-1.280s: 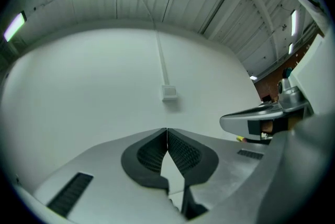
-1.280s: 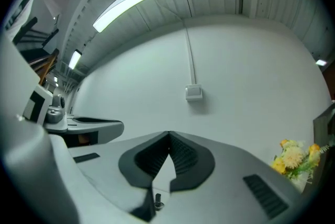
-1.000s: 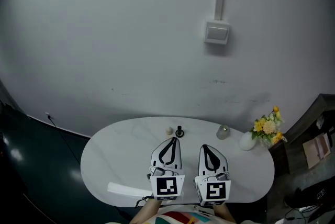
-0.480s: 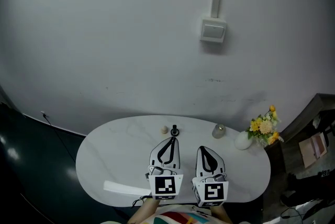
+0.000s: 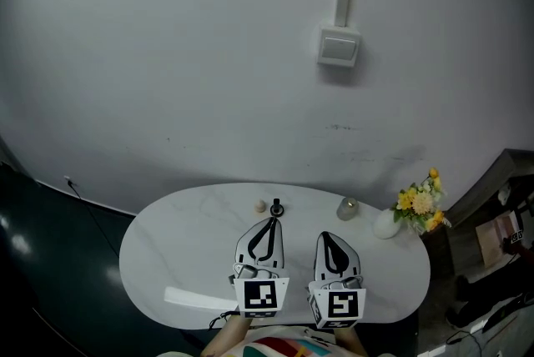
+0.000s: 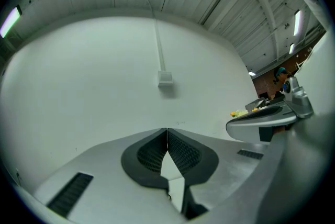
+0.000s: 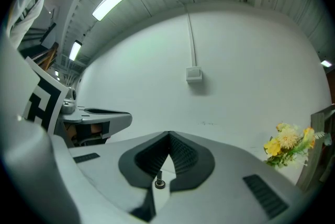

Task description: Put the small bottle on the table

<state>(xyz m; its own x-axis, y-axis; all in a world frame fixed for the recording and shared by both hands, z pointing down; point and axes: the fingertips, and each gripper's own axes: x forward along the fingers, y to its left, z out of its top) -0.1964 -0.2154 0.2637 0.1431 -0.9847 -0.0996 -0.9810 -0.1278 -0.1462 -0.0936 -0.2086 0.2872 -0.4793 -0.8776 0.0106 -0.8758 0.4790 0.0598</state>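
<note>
A small black bottle (image 5: 276, 209) stands upright near the far edge of the white oval table (image 5: 167, 255), with a small beige knob (image 5: 260, 206) just to its left. My left gripper (image 5: 272, 222) hovers close in front of the bottle, its tips pointing at it without touching. In the left gripper view the left gripper (image 6: 167, 132) has its jaws together with nothing between them. My right gripper (image 5: 328, 236) floats beside the left one, also shut and holding nothing. The right gripper view shows the right gripper (image 7: 168, 135) with its tips meeting.
A small glass jar (image 5: 348, 208) and a white vase (image 5: 387, 224) with yellow flowers (image 5: 421, 201) stand at the table's far right. A switch box (image 5: 339, 47) hangs on the wall behind. Dark furniture (image 5: 501, 205) sits at the right, and the table is surrounded by dark floor (image 5: 50, 263).
The head view has drifted a little, so the table sits slightly further left in the picture. Both grippers stay shut in the same place over the table.
</note>
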